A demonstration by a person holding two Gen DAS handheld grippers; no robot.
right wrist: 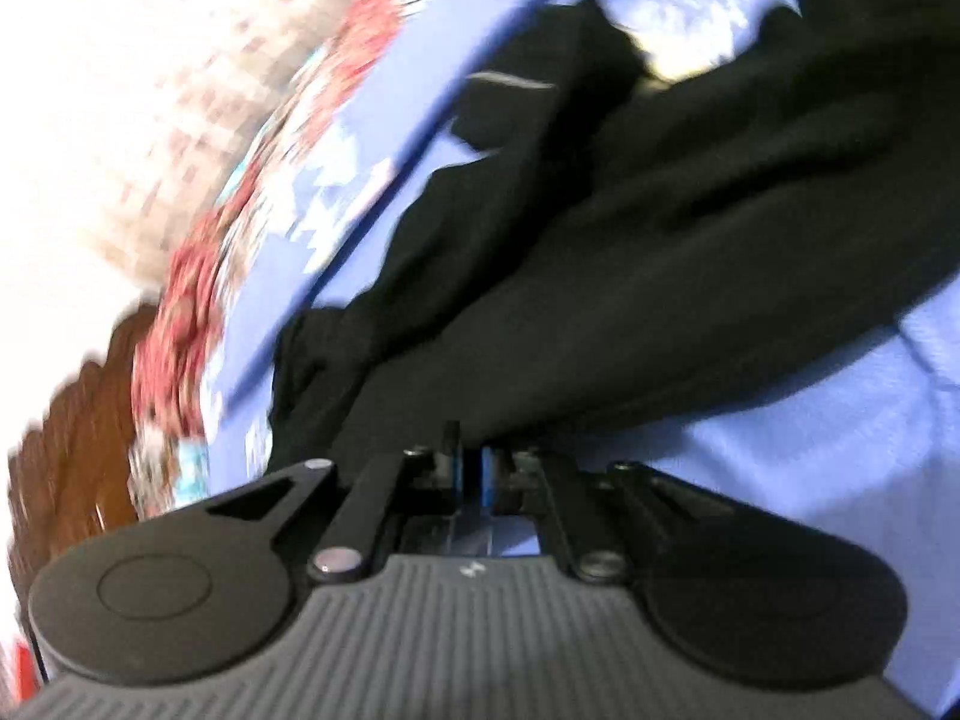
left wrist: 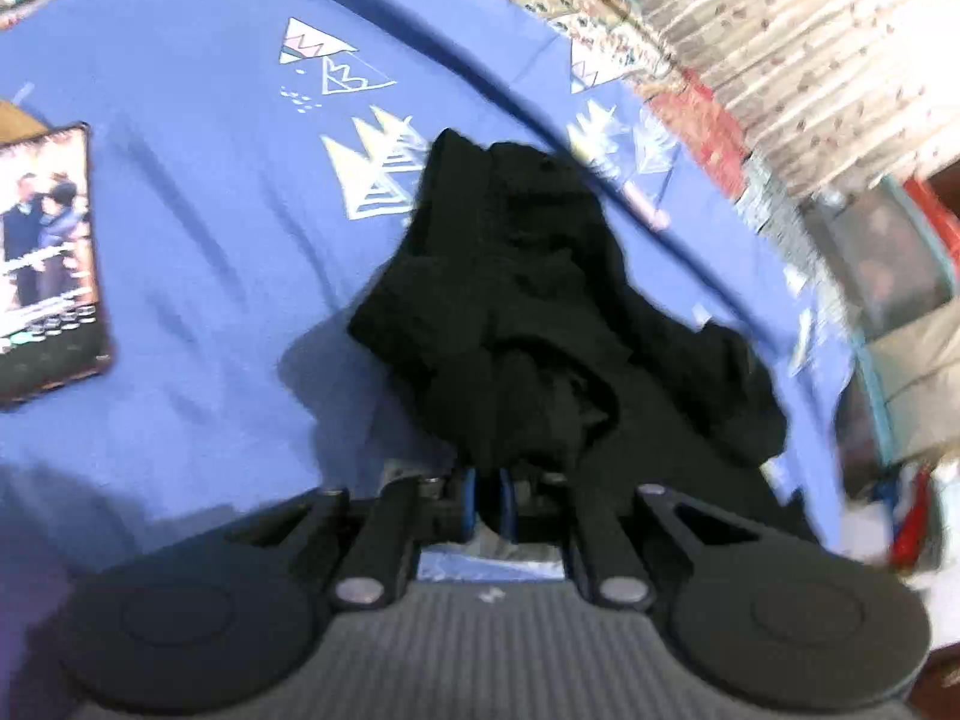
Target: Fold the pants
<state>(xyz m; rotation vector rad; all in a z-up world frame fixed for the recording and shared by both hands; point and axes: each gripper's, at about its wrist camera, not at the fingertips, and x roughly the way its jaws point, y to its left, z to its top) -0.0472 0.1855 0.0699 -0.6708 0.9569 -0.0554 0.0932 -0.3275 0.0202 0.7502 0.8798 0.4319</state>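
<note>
Black pants [left wrist: 540, 300] sit bunched in a heap on the blue bedsheet [left wrist: 198, 252], near the bed's far edge. Not flat, legs not told apart; folding proper hasn't started by the look of it.

Left gripper [left wrist: 487, 501]: jaws drawn almost together, black cloth pinched between the blue pads. Heap trails away from the tips.

Right gripper [right wrist: 471, 468]: jaws also nearly closed, right at the near edge of the pants [right wrist: 630, 252]. Cloth seems to run into the tips, so I read it as a pinch on the fabric, but blur makes that less certain than on the left.

Risks:
- Both pinches look shallow, on an edge only. Pull apart too briskly and the cloth slips out of one side.
- Can't tell which part each gripper has (waistband, hem, mid-leg). If the two aren't matching corners, spreading gives a twist, not a flat lay.
- Layers may be caught together in one pinch, so the heap lifts as a lump.
- Pants are close to the bed edge; a drag that way could slide them off.

Around: phone [left wrist: 45, 264] with a lit screen lies on the sheet, well apart to the left in the left view. A wide sweep could drag cloth over it. Patterned quilt [left wrist: 708, 90] beyond the sheet edge. Nothing between grippers and pants.
</note>
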